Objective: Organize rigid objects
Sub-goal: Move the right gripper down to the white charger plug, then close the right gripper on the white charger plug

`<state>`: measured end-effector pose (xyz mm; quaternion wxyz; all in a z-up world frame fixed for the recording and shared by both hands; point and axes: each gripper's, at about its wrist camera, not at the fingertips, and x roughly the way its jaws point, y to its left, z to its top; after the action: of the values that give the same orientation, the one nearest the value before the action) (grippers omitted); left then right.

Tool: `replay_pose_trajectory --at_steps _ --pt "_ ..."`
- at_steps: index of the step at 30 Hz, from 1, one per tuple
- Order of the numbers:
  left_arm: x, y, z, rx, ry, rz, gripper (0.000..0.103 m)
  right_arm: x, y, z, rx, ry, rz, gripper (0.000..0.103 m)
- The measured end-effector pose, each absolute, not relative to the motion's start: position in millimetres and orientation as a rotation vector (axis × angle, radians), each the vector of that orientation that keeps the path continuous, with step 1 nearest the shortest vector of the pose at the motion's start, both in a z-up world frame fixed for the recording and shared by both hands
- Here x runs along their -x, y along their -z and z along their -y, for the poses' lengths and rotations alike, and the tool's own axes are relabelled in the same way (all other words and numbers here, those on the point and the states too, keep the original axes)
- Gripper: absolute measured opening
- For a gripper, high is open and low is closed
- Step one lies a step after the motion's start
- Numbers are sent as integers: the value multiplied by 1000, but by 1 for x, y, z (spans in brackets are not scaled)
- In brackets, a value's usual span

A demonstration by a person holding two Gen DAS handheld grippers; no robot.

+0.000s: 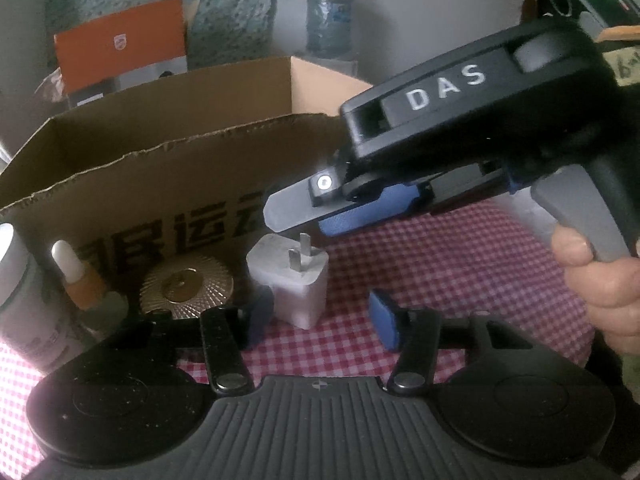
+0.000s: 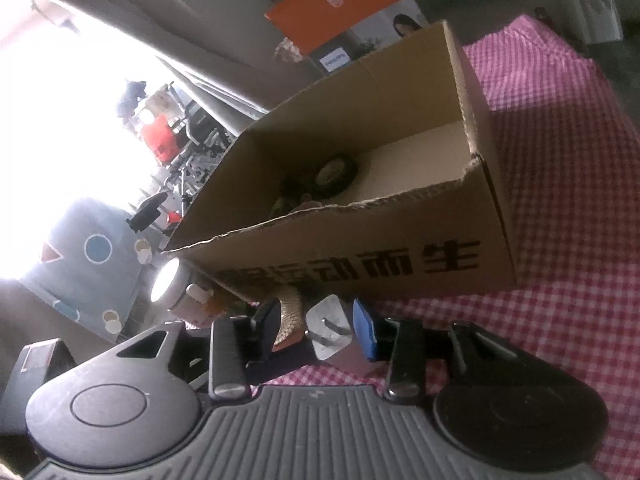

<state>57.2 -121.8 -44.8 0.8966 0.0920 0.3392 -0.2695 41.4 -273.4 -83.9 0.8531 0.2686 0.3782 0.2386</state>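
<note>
A white plug adapter [image 1: 294, 282] with two metal prongs stands on the red checked cloth in front of a brown cardboard box [image 1: 160, 184]. My left gripper [image 1: 322, 322] is open, its blue pads on either side of the adapter, not touching it. My right gripper [image 1: 296, 210] hangs above the adapter in the left wrist view; in its own view it [image 2: 320, 330] is open with the adapter [image 2: 330, 338] between its pads. A round gold ribbed disc [image 1: 186, 284] lies left of the adapter. The box [image 2: 360, 200] holds a black round object [image 2: 336, 174] and other items.
A small dropper bottle [image 1: 80, 280] with orange liquid and a white canister [image 1: 20, 292] stand at the left by the box. An orange and white carton [image 1: 120, 52] sits behind the box. A blue-wrapped jar [image 1: 330, 20] stands at the back.
</note>
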Motion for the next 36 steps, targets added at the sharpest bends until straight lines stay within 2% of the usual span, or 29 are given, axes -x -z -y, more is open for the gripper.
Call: replay_pose_trajectory --at_steps 13,25,36 --pt "-72 53 119 -141 554 -727 51 -51 108 277 -730 -497 -882 42" --pt "-73 52 104 -54 597 -753 38 -29 114 290 -855 -444 -957 44" --pt "-45 48 100 -79 657 -781 37 4 116 292 -896 -415 -999 45"
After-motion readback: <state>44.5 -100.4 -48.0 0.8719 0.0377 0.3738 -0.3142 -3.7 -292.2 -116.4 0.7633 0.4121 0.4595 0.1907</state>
